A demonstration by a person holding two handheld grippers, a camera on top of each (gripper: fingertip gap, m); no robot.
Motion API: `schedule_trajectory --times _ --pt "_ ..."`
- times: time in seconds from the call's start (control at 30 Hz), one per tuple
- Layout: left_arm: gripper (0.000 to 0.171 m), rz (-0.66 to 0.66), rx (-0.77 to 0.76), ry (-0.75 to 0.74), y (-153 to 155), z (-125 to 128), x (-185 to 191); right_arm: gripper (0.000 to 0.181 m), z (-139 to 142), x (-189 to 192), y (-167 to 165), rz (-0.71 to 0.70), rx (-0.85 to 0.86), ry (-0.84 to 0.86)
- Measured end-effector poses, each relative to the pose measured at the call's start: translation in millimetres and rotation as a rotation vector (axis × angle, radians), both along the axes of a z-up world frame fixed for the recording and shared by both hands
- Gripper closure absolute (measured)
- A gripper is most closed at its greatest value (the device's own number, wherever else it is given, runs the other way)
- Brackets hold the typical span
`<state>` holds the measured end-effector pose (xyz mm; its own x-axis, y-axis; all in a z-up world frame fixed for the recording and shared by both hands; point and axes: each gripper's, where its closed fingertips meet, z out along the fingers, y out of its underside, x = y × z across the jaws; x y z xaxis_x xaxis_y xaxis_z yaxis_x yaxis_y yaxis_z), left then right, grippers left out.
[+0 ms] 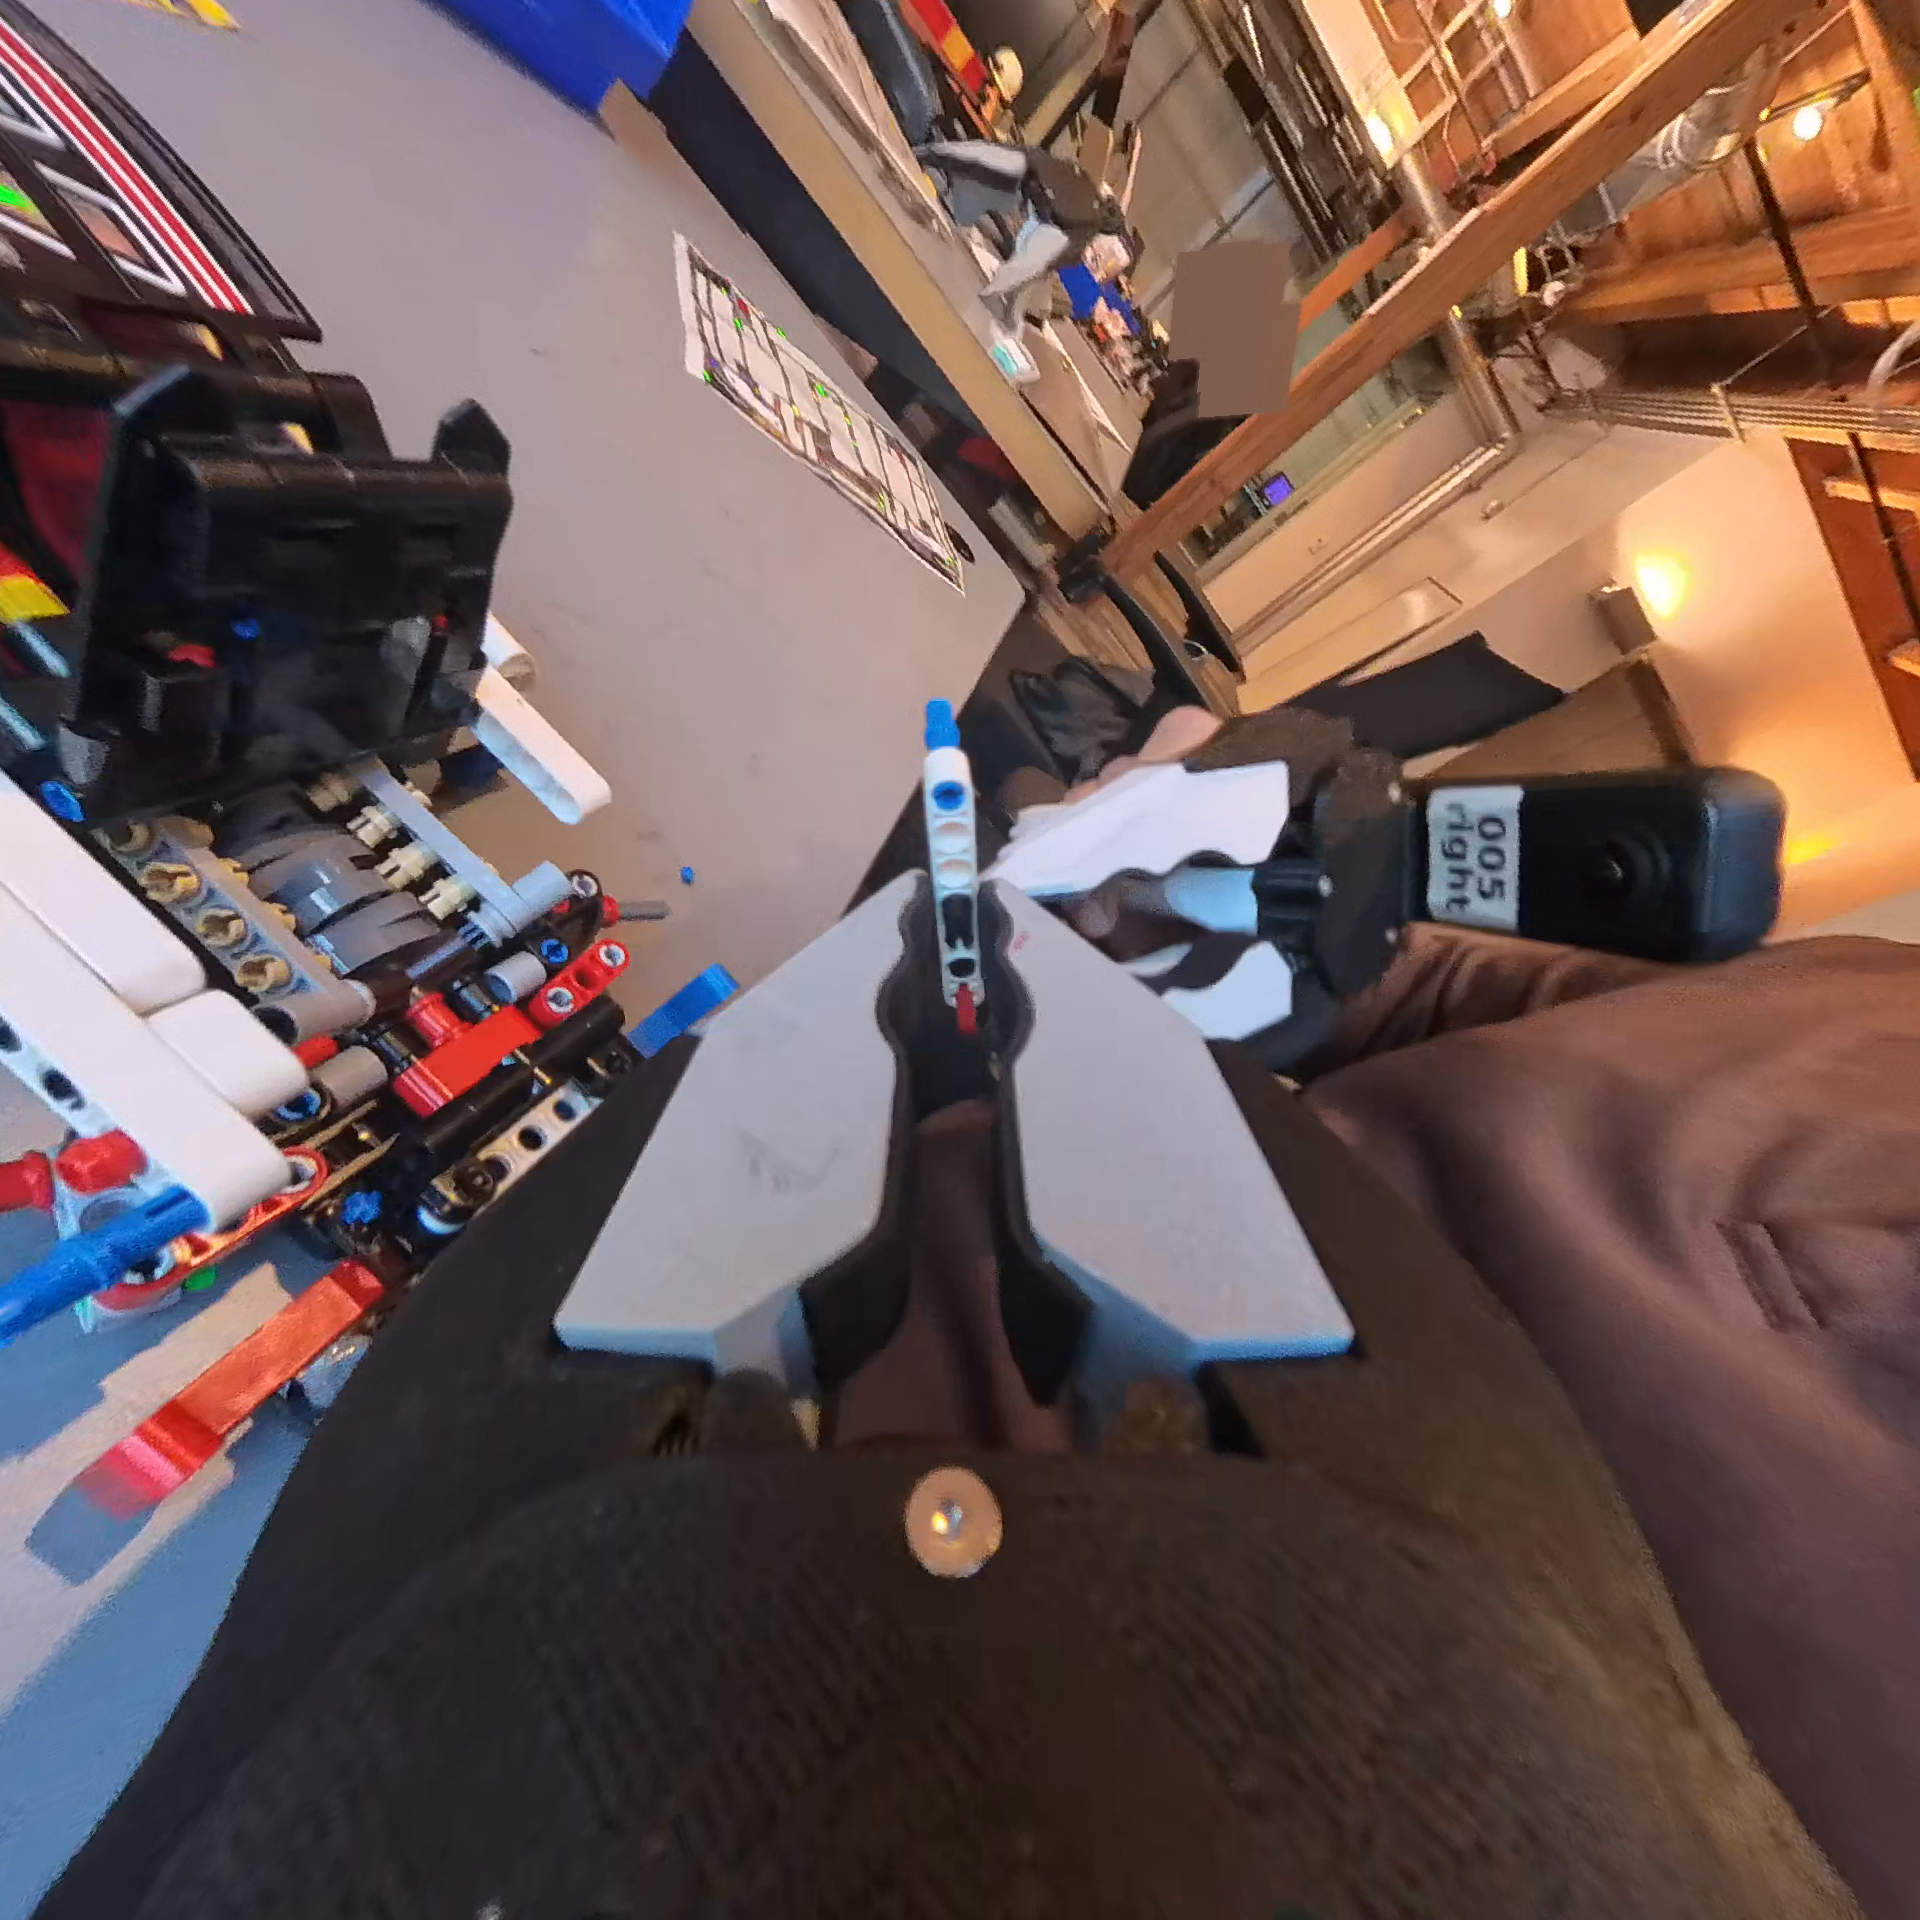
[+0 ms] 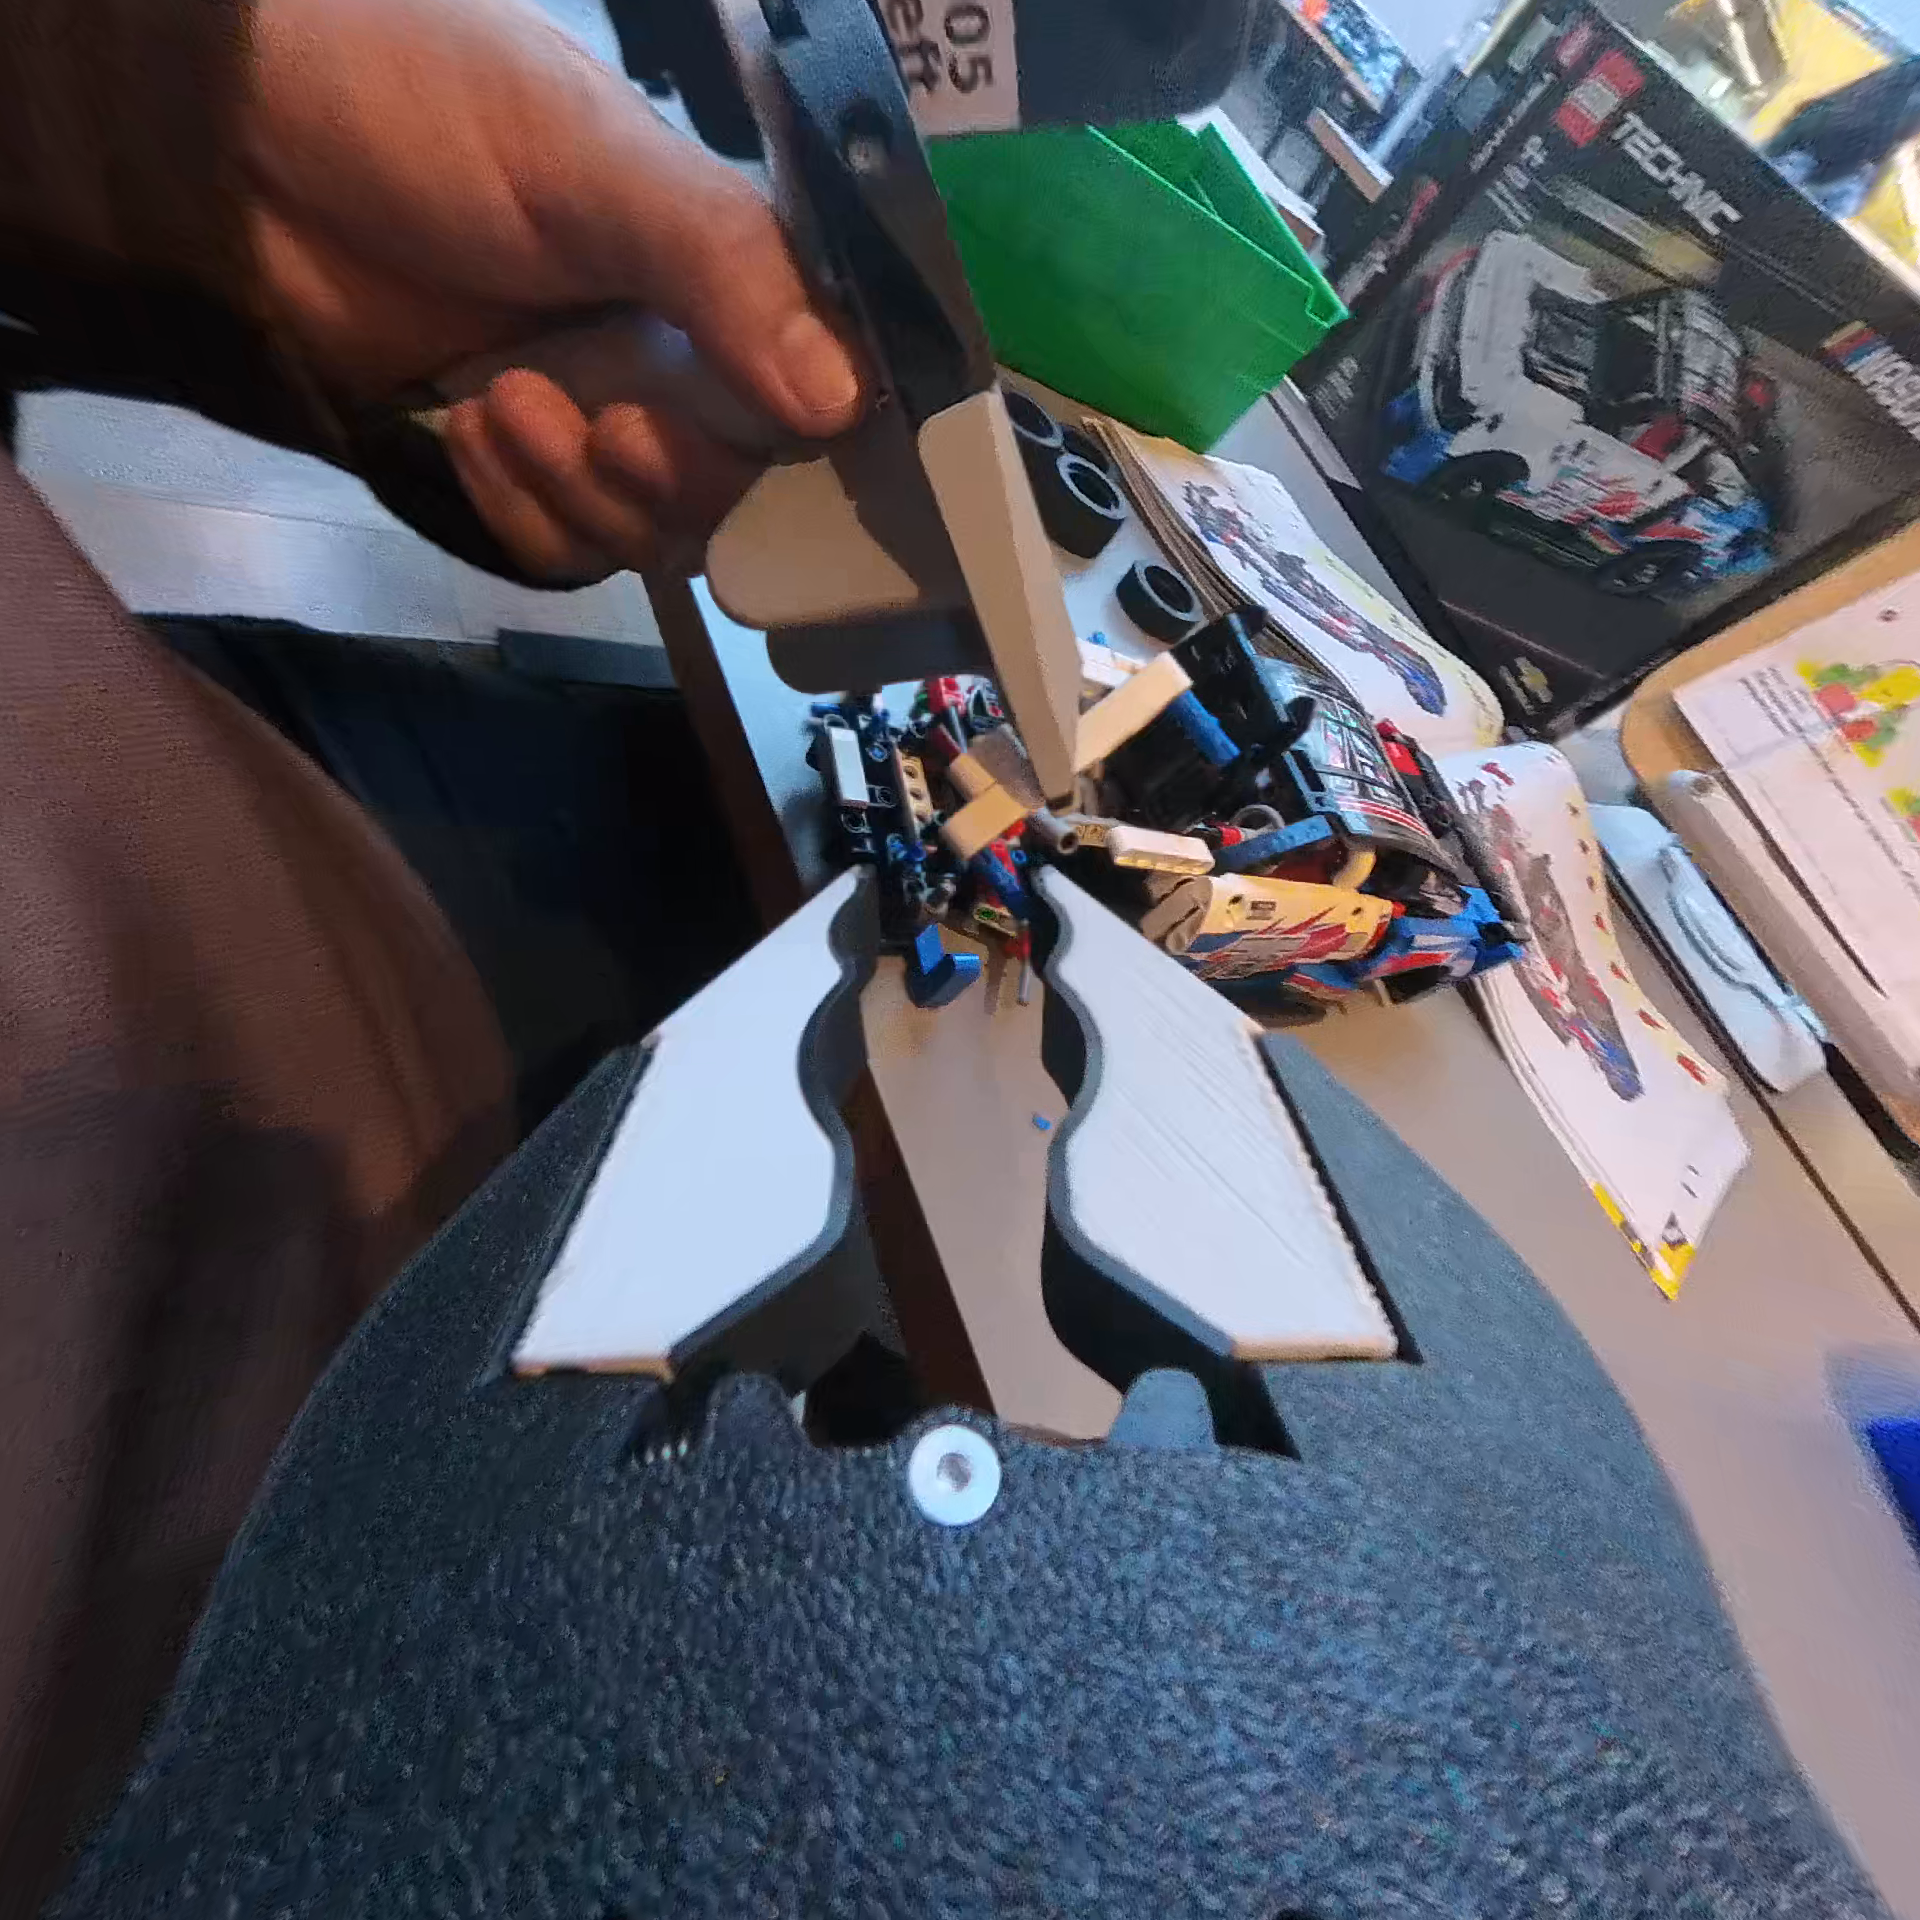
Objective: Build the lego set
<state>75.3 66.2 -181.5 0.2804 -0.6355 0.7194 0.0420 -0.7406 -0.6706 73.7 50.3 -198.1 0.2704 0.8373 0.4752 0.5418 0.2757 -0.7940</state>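
Note:
My left gripper (image 1: 954, 904) is shut on a short white Lego beam (image 1: 951, 842) with a blue pin at its far end and a red pin at its near end. It holds the beam up off the table, right of the partly built Lego car (image 1: 260, 852). My right gripper (image 2: 951, 883) is open and empty, pointing at the car (image 2: 1299, 914). It also shows in the left wrist view (image 1: 1081, 920), just right of the beam. The left gripper (image 2: 1039, 769), held by a hand, comes down from above in the right wrist view, with the beam (image 2: 1158, 849) at its tip.
Loose parts lie near the car: a blue piece (image 1: 686, 1003), a red beam (image 1: 239, 1382) and black tyres (image 2: 1081, 488). An open instruction booklet (image 2: 1558, 1018), the set's box (image 2: 1621, 364) and a green bin (image 2: 1122, 260) stand beyond. A printed sheet (image 1: 810, 405) lies farther off. My two grippers' fingertips are within a few centimetres of each other. About 6 cm separates my right fingertips from the blue piece (image 1: 686, 1003). Look for it in the right wrist view (image 2: 943, 953) too.

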Motion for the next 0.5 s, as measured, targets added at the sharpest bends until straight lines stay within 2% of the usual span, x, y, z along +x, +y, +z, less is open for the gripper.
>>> schedule_trajectory --times 0.13,0.23,0.3,0.5 --pt "0.166 -0.058 -0.050 0.023 -4 -6 -3 0.153 13 14 5 0.031 -0.045 0.051" --pt "0.166 -0.095 -0.085 0.006 -9 -8 -1 0.142 20 21 8 0.062 -0.047 0.051" --pt "0.166 -0.139 -0.118 -0.006 -16 -10 3 0.136 17 23 6 0.085 -0.039 0.009" --pt "0.166 -0.164 -0.124 0.006 -24 -16 9 0.124 3 14 -4 0.145 -0.062 -0.055"
